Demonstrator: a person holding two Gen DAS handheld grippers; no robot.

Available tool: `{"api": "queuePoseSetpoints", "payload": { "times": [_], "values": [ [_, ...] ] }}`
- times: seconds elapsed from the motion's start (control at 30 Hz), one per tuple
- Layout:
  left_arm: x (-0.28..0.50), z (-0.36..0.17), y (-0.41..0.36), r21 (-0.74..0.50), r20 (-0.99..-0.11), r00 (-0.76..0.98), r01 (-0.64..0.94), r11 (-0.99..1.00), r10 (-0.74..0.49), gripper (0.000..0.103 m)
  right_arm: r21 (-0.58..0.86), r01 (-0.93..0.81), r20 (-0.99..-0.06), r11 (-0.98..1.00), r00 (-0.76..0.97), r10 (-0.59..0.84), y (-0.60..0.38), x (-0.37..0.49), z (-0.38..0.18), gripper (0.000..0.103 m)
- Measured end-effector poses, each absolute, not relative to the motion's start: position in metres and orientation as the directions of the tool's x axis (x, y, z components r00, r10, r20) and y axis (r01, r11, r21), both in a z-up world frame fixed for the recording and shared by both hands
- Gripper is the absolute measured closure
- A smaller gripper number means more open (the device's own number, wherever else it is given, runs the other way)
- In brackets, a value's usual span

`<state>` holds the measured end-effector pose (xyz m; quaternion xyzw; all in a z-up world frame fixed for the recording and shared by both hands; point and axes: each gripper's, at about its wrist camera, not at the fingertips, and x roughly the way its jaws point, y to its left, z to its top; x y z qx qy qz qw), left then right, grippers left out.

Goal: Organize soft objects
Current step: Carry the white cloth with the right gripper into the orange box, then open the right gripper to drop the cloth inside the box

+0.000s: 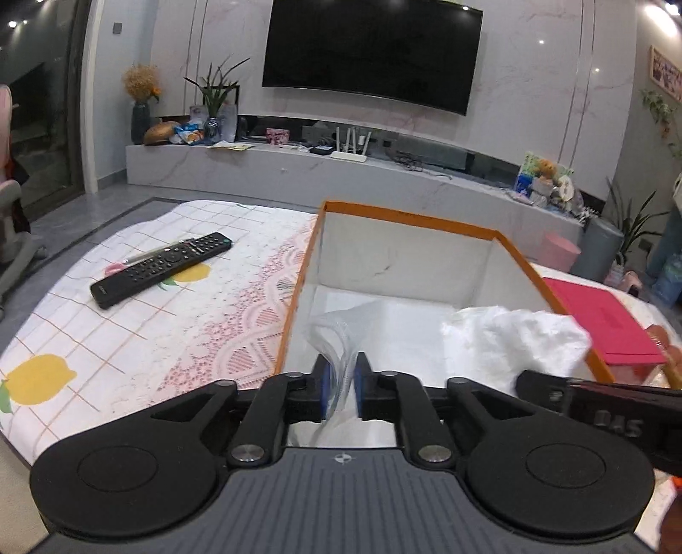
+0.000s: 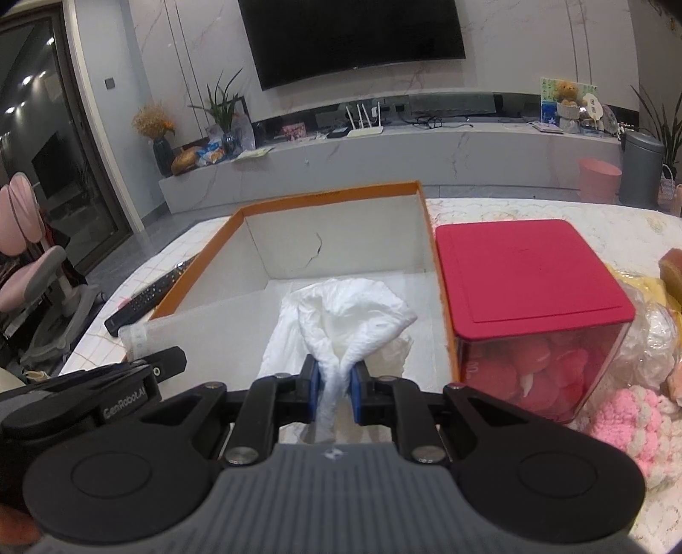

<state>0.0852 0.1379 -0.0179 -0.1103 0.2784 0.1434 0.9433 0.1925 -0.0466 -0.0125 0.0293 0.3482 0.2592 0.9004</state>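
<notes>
Our right hand-held gripper (image 2: 333,394) is clamped on a bunched fold of the white soft cloth (image 2: 349,315); the blue pads press it from both sides. The cloth spreads forward from the pads and hangs inside the open orange-edged box (image 2: 328,200), near its right wall. It looks crumpled and puffy, with many creases.

Our left hand-held gripper (image 1: 341,392) has its pads a little apart, and a clear plastic bag (image 1: 336,336) stands loosely between them. We cannot say for sure that the pads still press it. The bag is thin and see-through, folded in layers, and it reaches down into the same box (image 1: 405,221), at the left side of the white interior. The white cloth (image 1: 520,336) lies to the right of it, and the black body of the other gripper (image 1: 596,405) comes in from the right edge.

Around the box, on the worktop (image 1: 128,341) with a checked lemon-print cover, a black remote control (image 1: 164,266) lies to the left, well apart from the box wall. Just beside the right wall of the box stands a container with a red lid (image 2: 528,272); through its clear side we see pink round pieces. Further right lie a pink knitted thing (image 2: 639,426) and a crinkled clear bag (image 2: 652,345). Behind the worktop a television (image 2: 354,38) hangs on the wall.
</notes>
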Motion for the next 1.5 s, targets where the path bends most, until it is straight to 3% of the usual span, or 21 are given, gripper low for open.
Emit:
{"api": "queuePoseSetpoints", "payload": {
  "times": [0.13,0.27,0.4,0.7,1.17,1.27,1.4,1.5],
  "values": [
    [0.083,-0.015,0.136,-0.138,-0.564,0.8,-0.332,0.933,0.202,0.078,0.201,-0.459,-0.634,0.865,0.613,0.472,-0.036,0.198,-0.014,0.09],
    [0.072,-0.004,0.136,-0.196,-0.522,0.843,-0.265,0.944,0.128,0.03,0.21,-0.436,-0.637,0.875,0.618,0.46,-0.032,0.205,-0.013,0.09],
    [0.059,0.016,0.139,-0.198,-0.438,0.883,-0.279,0.94,0.169,0.009,0.18,-0.425,-0.638,0.887,0.636,0.434,-0.028,0.207,-0.014,0.09],
    [0.058,0.02,0.178,-0.234,-0.46,0.855,-0.378,0.896,0.241,0.006,0.122,-0.465,-0.661,0.877,0.621,0.421,-0.013,0.213,-0.009,0.09],
    [0.054,0.022,0.191,-0.261,-0.458,0.855,-0.393,0.882,0.246,0.006,0.063,-0.522,-0.792,0.851,0.493,0.361,0.017,0.228,-0.041,0.087],
    [0.053,0.023,0.189,-0.234,-0.446,0.854,-0.399,0.886,0.267,0.006,0.057,-0.513,-0.8,0.857,0.49,0.346,0.017,0.228,-0.045,0.08],
    [0.053,0.025,0.19,-0.25,-0.44,0.862,-0.388,0.887,0.253,0.006,0.058,-0.499,-0.791,0.865,0.505,0.345,0.015,0.226,-0.044,0.054],
    [0.051,0.028,0.19,-0.244,-0.424,0.865,-0.394,0.886,0.268,0.006,0.049,-0.518,-0.781,0.854,0.513,0.356,0.014,0.222,-0.04,0.048]
  ]
}}
